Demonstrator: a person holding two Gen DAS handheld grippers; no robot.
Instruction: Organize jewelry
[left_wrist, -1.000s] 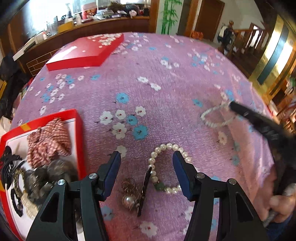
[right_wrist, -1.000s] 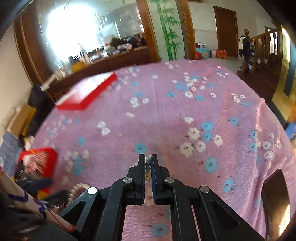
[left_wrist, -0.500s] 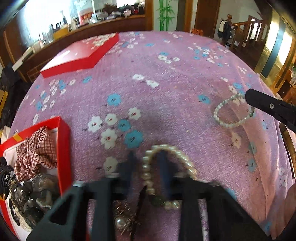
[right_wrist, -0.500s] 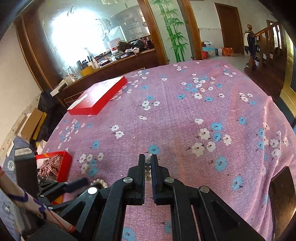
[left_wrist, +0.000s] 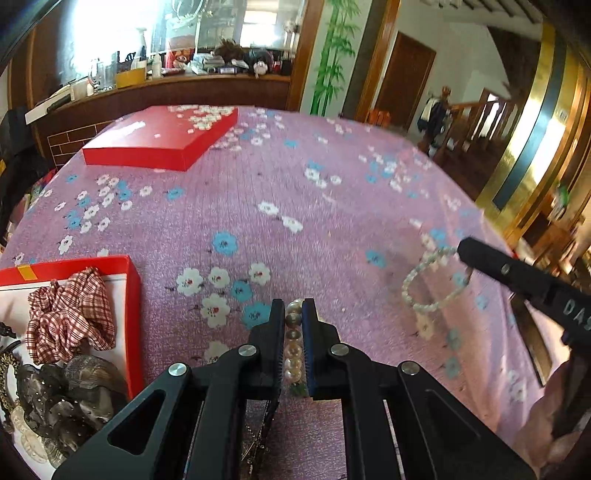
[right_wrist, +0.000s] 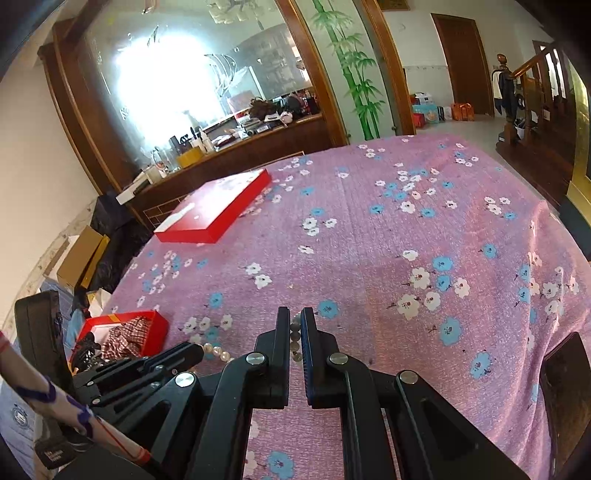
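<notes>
Your left gripper (left_wrist: 294, 314) is clamped on the pearl bracelet (left_wrist: 293, 343), above the pink cloth (left_wrist: 295, 206) beside the red box (left_wrist: 135, 306). Your right gripper (right_wrist: 294, 321) pinches a bead bracelet (left_wrist: 428, 284), lifted.

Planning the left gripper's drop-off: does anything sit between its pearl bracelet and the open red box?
Nothing visible. Only bare cloth lies between the bracelet in the left gripper and the box's near wall.

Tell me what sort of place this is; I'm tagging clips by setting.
Likely a home's living or dining area: a table under a floral tablecloth, a wooden staircase, and a cluttered wooden counter behind.
</notes>
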